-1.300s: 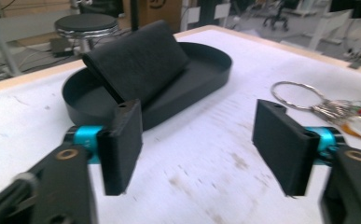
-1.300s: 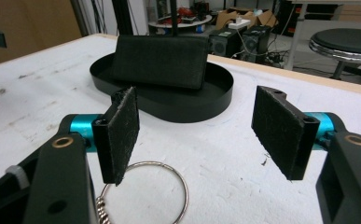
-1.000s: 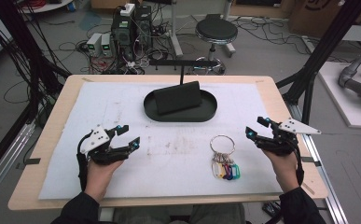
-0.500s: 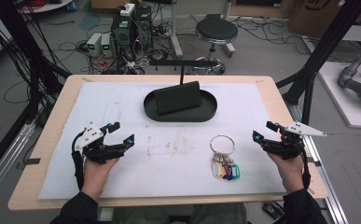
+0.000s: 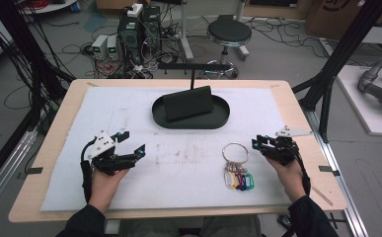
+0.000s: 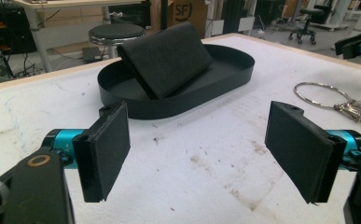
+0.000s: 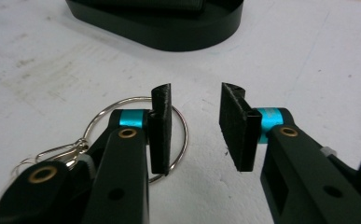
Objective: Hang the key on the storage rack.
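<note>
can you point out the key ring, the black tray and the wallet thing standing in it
key ring [image 5: 235, 152], high view, on the metal loop's rim
black tray [image 5: 221, 117], high view, on its right rim
wallet [image 6: 165, 56], left gripper view, on its sloping front face

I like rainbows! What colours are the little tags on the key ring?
The tags look white, yellow, red, purple, green and blue, clearest in the high view.

Table [image 5: 302, 113]: white mat [image 5: 129, 113], tray [image 5: 220, 118], keyring [image 5: 236, 153].
</note>
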A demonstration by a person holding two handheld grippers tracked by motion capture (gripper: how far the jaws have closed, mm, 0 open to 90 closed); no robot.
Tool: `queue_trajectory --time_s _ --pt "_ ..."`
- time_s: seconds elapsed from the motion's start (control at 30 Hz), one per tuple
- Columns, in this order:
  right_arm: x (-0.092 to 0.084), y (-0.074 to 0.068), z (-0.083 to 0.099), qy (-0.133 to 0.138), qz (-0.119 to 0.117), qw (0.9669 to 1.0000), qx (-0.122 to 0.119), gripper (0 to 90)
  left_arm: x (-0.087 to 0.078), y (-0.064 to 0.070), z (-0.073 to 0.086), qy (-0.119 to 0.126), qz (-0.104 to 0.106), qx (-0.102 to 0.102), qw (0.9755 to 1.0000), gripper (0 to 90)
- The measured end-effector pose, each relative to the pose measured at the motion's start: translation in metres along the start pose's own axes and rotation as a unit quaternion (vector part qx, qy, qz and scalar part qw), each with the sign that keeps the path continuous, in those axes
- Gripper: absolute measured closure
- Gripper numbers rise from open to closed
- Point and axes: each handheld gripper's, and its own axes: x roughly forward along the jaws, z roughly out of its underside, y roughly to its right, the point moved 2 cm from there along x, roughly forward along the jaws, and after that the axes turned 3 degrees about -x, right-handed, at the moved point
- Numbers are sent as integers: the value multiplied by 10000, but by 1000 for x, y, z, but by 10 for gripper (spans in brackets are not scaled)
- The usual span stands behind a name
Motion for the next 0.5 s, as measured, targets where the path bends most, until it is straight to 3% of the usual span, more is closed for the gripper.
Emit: queue_trajectory --time_s 0.2,0.5 --pt "21 -4 3 -519 79 9985 -178 706 -4 -1 4 -61 -34 -13 10000 222" --pt "39 -8 6 -943 111 9947 -407 717 -4 4 7 -146 -20 60 9999 222"
